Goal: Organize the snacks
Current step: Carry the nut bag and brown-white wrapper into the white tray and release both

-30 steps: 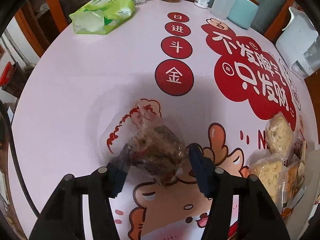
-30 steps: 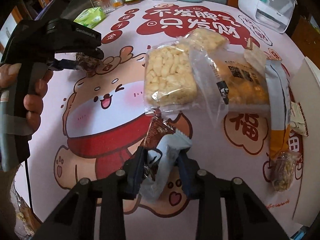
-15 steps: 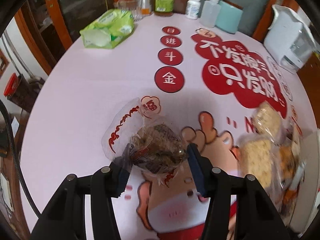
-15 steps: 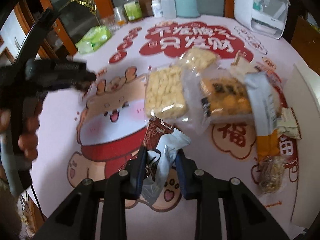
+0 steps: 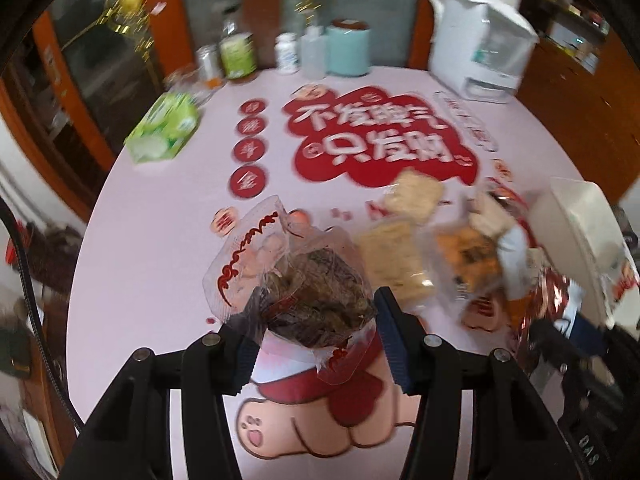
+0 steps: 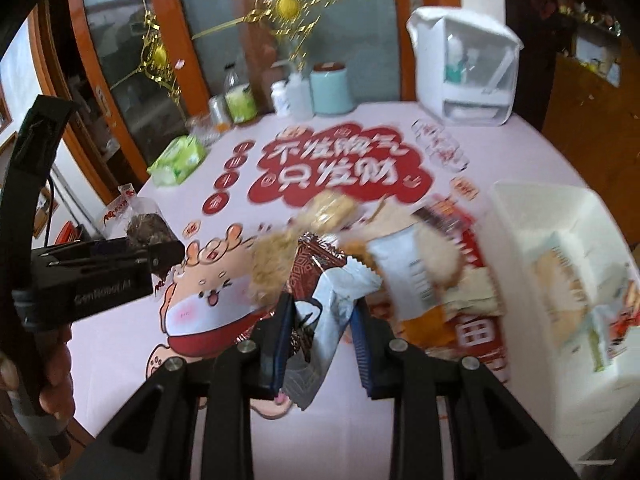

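My left gripper [image 5: 316,330] is shut on a clear bag of dark dried snack [image 5: 316,292] and holds it above the pink printed tablecloth [image 5: 160,240]. In the right wrist view the same left gripper [image 6: 160,258] and bag [image 6: 140,224] hang at the left. My right gripper [image 6: 324,320] is shut on a white-grey packet [image 6: 336,292] together with a brown foil packet [image 6: 312,260], both lifted off the table. A blurred pile of puffed-rice and other snack packs [image 5: 400,256] lies right of centre. A white bin [image 6: 512,216] with some packs inside stands at the right.
A green tissue pack [image 5: 164,132] lies at the back left. Bottles [image 5: 288,52], a teal canister [image 5: 348,48] and a white appliance [image 5: 476,48] line the far edge. A person's hand [image 6: 56,364] grips the left tool. The white bin [image 5: 576,208] borders the pile.
Both grippers have risen off the table with their packets still held, so more of the room shows. The left gripper has also swung right, towards the snack pile.
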